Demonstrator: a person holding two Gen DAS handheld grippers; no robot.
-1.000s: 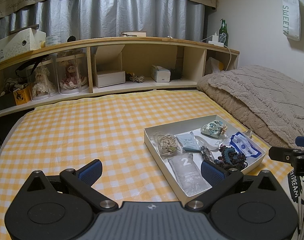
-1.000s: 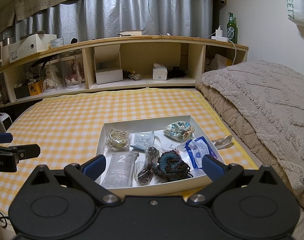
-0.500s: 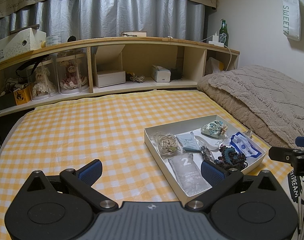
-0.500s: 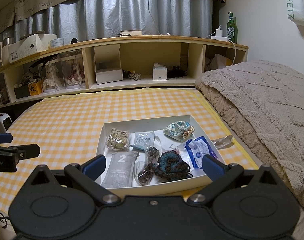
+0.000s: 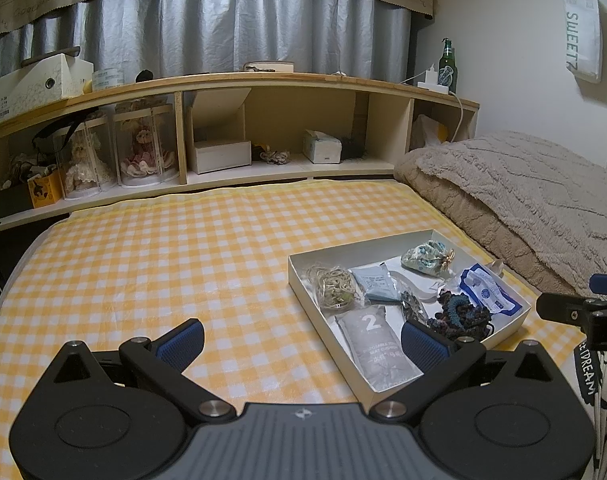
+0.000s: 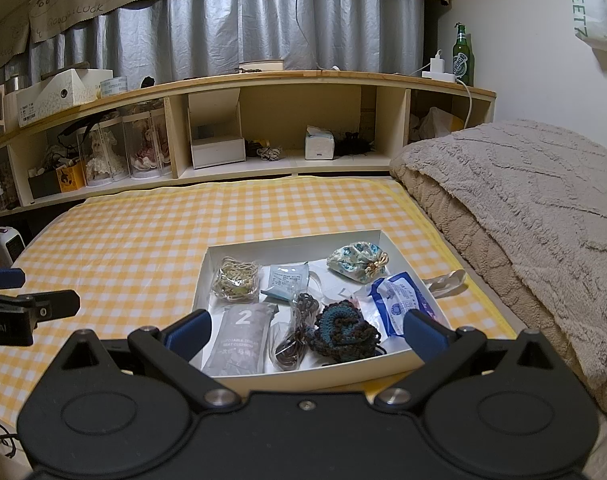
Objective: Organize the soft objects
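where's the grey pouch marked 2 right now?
Right wrist view: grey pouch lies flat in the white box's near-left corner, below the rubber-band bag, left of the crochet piece.

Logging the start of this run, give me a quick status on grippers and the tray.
Left gripper open, empty. Right gripper open, empty, hovering at shallow white cardboard tray. Dark crocheted yarn piece, grey pouch marked 2 inside, untouched. Nothing blocking.

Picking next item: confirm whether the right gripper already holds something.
No, the right gripper is open and empty above the white box.

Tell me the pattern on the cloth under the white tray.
Yellow-and-white checks on the cloth; clearest in the left wrist view.
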